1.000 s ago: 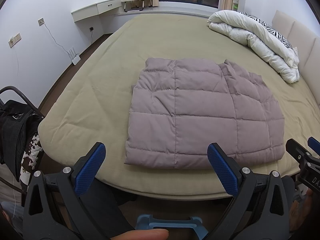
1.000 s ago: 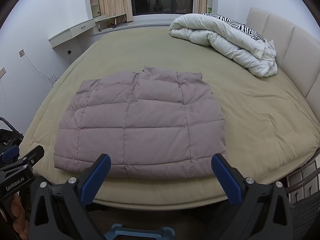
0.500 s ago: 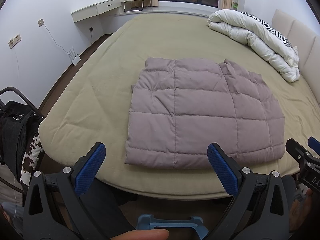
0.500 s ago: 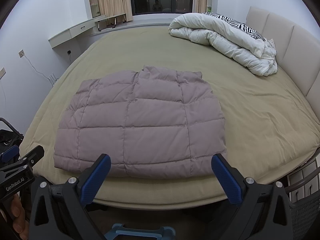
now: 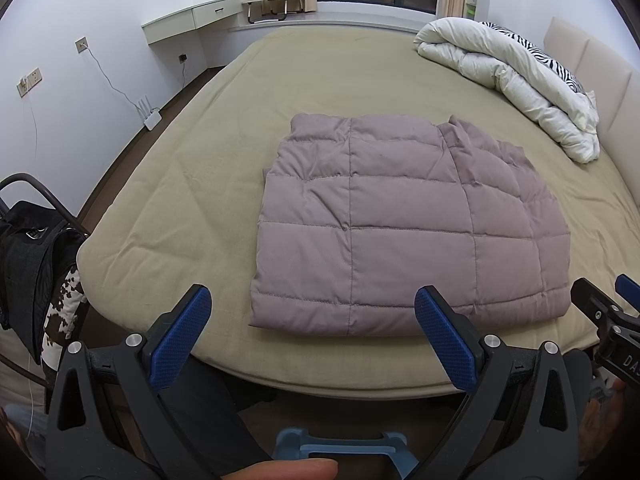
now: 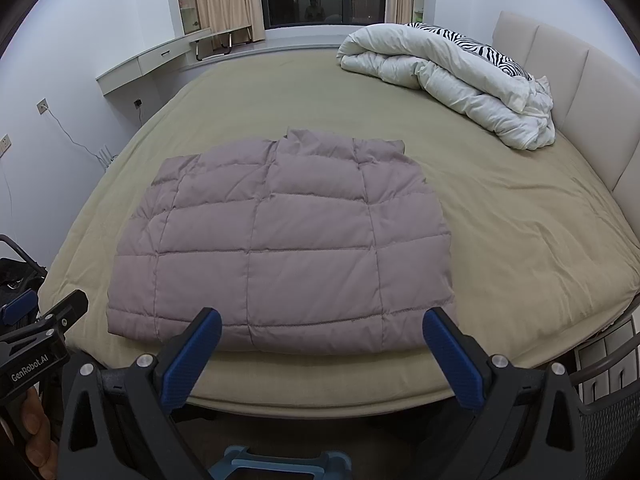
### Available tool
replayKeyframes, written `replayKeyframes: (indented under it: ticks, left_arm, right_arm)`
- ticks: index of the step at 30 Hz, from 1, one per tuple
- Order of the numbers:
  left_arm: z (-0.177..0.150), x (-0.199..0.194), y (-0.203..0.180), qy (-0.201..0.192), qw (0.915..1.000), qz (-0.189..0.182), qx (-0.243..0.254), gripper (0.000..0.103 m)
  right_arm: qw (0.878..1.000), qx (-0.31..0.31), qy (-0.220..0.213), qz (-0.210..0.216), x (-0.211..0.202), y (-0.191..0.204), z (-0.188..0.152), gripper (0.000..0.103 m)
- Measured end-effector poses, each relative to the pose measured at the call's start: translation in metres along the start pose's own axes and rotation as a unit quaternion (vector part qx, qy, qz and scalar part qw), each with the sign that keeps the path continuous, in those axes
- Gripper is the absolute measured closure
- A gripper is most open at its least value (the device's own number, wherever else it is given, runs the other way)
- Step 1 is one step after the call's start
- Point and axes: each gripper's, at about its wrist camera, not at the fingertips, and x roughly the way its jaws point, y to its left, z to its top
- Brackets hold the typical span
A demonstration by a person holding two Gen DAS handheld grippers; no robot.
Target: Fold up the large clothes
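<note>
I hold my left gripper [image 5: 312, 332] and right gripper [image 6: 320, 346] spread wide, empty, short of the bed [image 5: 180, 184]. One mauve quilted jacket [image 5: 400, 232] lies folded near the bed's front edge. The puffy layers could spring apart or slide off. One white duvet [image 6: 448, 80] sits by the headboard.

Both rigs look identical: chunky black plastic frames with triangular cutouts, silver screw heads at the pivots, and blue pads with a fine knurled texture on the insides of the fingers. The left gripper [image 5: 312, 336] and right gripper [image 6: 322, 352] each have a light blue bracket piece at the bottom centre. White "GenRobot.AI" lettering runs down the side of the left one. Bare skin on a fingertip [image 5: 280, 470] at the bottom edge.
</note>
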Motion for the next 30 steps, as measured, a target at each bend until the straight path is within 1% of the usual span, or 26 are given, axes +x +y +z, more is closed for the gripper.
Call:
replayKeyframes:
  ticks: [30]
  left_arm:
    - [-0.0016, 0.0015, 0.0016, -0.001, 1.0, 0.002, 0.001, 0.0]
  right_arm:
    - [1.0, 0.002, 0.004, 0.0, 0.0024, -0.002, -0.0036, 0.0]
